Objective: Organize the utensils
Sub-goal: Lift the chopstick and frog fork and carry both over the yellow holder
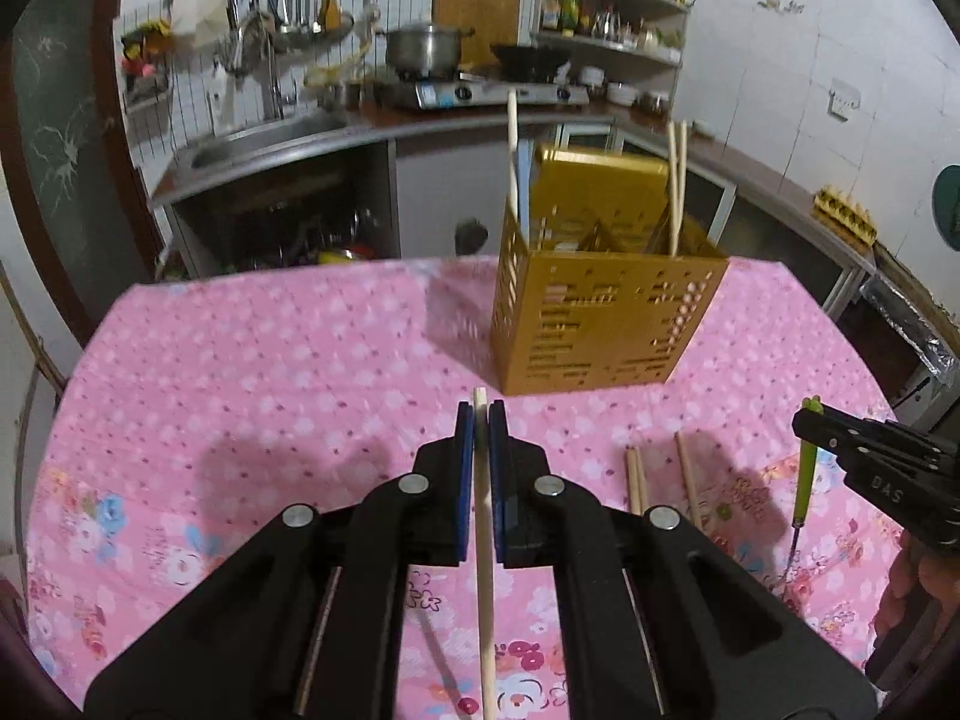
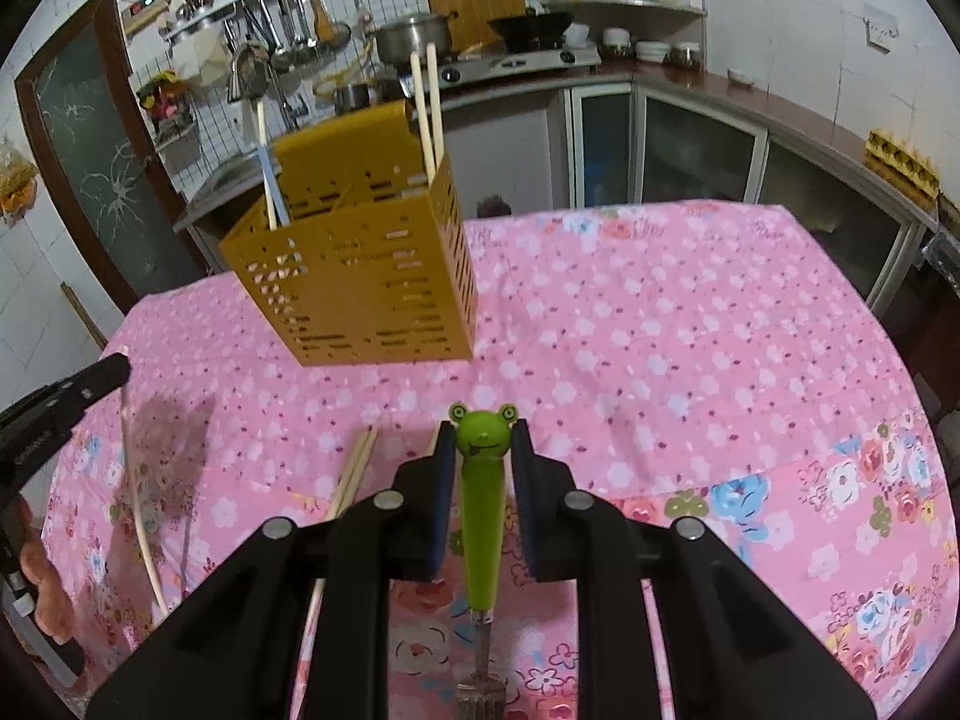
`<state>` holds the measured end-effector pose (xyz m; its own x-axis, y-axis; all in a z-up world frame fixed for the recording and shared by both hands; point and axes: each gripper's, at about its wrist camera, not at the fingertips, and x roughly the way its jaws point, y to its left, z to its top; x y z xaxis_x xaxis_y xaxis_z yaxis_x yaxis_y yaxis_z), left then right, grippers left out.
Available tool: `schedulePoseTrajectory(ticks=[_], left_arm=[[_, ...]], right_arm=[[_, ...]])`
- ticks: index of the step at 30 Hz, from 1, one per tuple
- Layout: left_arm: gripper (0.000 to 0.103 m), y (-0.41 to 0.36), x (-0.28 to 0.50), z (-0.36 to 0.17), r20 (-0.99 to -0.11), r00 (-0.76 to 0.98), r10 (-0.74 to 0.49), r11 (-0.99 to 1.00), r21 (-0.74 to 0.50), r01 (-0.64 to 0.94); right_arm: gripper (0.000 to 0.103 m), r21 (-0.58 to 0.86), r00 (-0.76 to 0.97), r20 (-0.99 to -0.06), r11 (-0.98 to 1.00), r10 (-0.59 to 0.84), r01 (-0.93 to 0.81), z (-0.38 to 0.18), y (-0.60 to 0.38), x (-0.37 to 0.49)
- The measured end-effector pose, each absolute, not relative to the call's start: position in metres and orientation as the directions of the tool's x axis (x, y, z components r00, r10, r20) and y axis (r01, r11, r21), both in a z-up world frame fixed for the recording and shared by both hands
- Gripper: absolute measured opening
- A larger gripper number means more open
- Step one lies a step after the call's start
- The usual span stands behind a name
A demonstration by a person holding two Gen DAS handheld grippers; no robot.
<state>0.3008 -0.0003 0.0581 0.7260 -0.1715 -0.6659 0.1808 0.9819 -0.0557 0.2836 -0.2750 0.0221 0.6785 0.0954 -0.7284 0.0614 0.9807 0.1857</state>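
A gold perforated utensil holder [image 1: 600,312] stands on the pink floral tablecloth [image 1: 270,372], with chopsticks [image 1: 677,186] upright in it; it also shows in the right wrist view [image 2: 366,282]. My left gripper [image 1: 480,420] is shut on a pale chopstick [image 1: 485,570], held above the cloth before the holder. My right gripper [image 2: 483,438] is shut on a green frog-handled fork [image 2: 481,504], tines toward the camera. It shows at the right in the left wrist view [image 1: 807,420]. Loose wooden chopsticks [image 1: 635,477] lie on the cloth between the grippers.
Behind the table runs a kitchen counter with a sink [image 1: 264,138], a gas stove with a steel pot [image 1: 423,48] and wok, a wooden cutting board [image 1: 477,0], and corner shelves with bottles and bowls [image 1: 612,30]. A dark door [image 2: 102,168] is at the left.
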Motion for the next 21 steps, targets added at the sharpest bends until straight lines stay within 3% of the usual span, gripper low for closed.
schedulePoseTrajectory(ticks=[8, 21], left_arm=[[0.003, 0.001, 0.272, 0.092, -0.573, 0.803, -0.166, 0.981, -0.015, 0.192], [0.003, 0.005, 0.269, 0.123, -0.504, 0.848, -0.165, 0.984, -0.025, 0.177]], right_arm=[[0.019, 0.214, 0.727, -0.677, 0.976, 0.113, 0.048, 0.038, -0.283, 0.273], [0.019, 0.209, 0.799, -0.595, 0.977, 0.088, 0.048, 0.067, -0.292, 0.270]])
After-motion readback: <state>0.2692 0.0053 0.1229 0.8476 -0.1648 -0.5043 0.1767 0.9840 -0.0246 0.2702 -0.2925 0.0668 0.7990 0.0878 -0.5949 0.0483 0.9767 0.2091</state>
